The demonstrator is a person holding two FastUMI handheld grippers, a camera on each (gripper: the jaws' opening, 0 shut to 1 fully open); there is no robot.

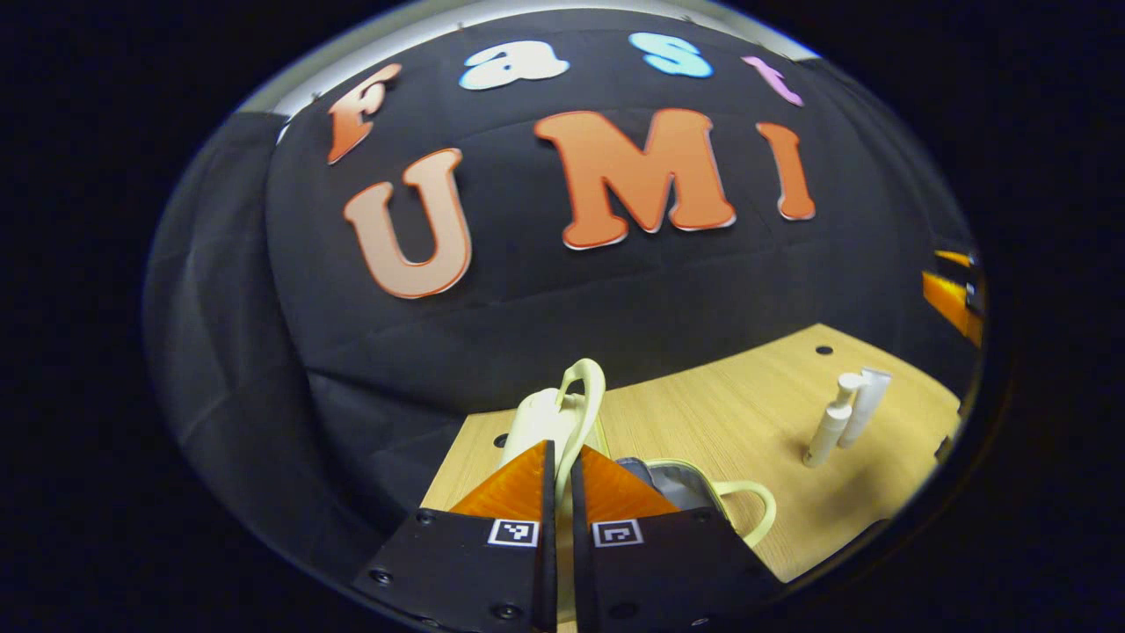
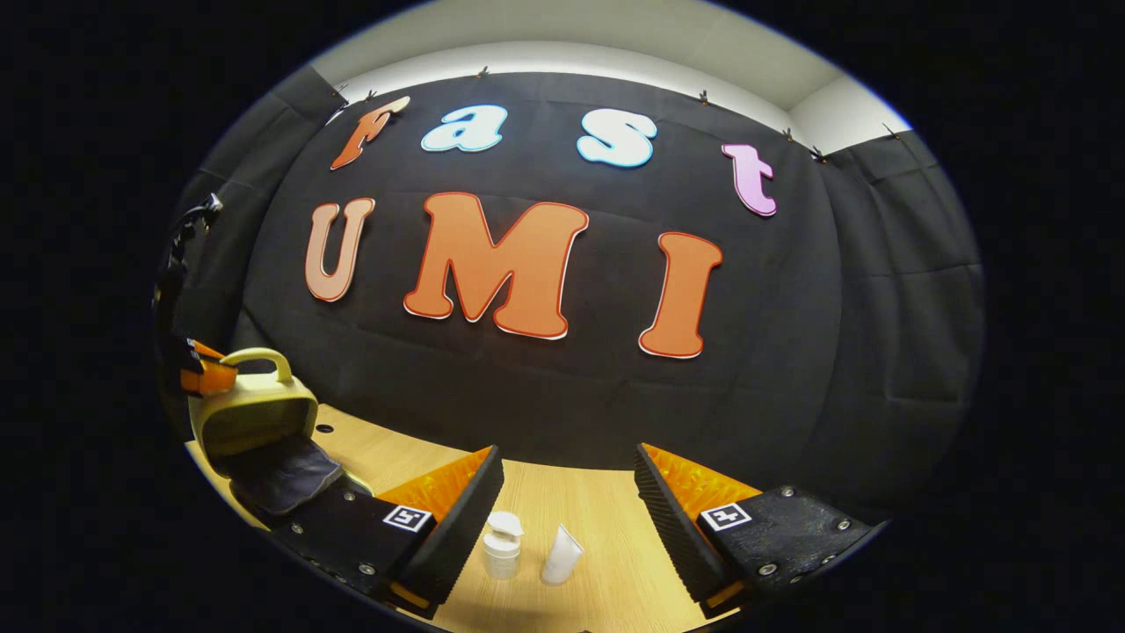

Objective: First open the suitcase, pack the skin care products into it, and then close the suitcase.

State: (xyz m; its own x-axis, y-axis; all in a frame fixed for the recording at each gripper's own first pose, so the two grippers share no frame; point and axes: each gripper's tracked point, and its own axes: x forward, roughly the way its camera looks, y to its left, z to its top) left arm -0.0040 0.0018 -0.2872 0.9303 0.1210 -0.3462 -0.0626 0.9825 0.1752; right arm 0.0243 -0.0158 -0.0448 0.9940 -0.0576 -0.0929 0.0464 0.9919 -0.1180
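Observation:
The small cream suitcase (image 1: 538, 420) stands open, its lid raised and its grey lining (image 1: 661, 479) showing. My left gripper (image 1: 562, 447) is shut on the lid's looped handle (image 1: 587, 380), which rises between the fingers. A second handle (image 1: 758, 510) lies on the table side. In the right gripper view the open suitcase (image 2: 255, 415) sits at the far left, with the left gripper (image 2: 207, 374) at its lid. My right gripper (image 2: 567, 459) hangs open above a white pump bottle (image 2: 503, 545) and a white tube (image 2: 562, 554). Both stand upright and apart, untouched. They appear as bottle (image 1: 831, 431) and tube (image 1: 867, 403).
A light wooden table (image 2: 606, 519) carries everything, with small dark holes (image 1: 823, 350) in its top. The black cloth wall closes the back just behind the table. The suitcase's dark inner pocket (image 2: 281, 475) faces the right gripper.

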